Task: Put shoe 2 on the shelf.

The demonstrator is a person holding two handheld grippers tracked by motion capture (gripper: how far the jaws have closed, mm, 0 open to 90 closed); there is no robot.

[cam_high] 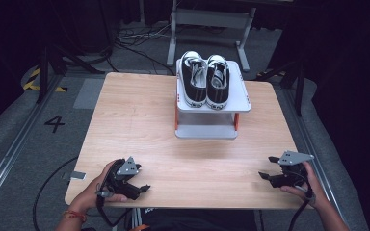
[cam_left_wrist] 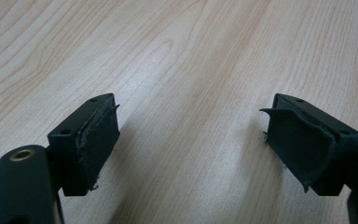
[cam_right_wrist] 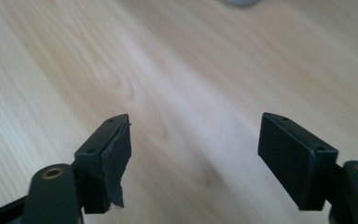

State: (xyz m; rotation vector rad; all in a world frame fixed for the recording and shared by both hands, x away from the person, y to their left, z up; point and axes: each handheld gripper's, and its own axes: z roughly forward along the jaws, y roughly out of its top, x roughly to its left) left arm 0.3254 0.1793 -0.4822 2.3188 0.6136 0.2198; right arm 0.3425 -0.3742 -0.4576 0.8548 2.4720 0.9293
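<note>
A pair of black canvas shoes (cam_high: pixel 205 79) with white soles and laces sits side by side on top of a small white two-tier rack (cam_high: pixel 238 103) at the far middle of the wooden table (cam_high: pixel 139 125). My left gripper (cam_high: pixel 142 188) rests near the front left edge, held by a hand, its jaws wide apart with bare wood between them (cam_left_wrist: pixel 191 135). My right gripper (cam_high: pixel 266 168) sits near the front right edge, open too, with nothing between its pads (cam_right_wrist: pixel 193 140).
The rack has orange posts and a lower shelf (cam_high: pixel 206 131) with nothing seen on it. Beyond the table lie cables (cam_high: pixel 135 45) on grey floor and a metal desk frame (cam_high: pixel 207 19). A floor rail (cam_high: pixel 9 154) runs along the left side.
</note>
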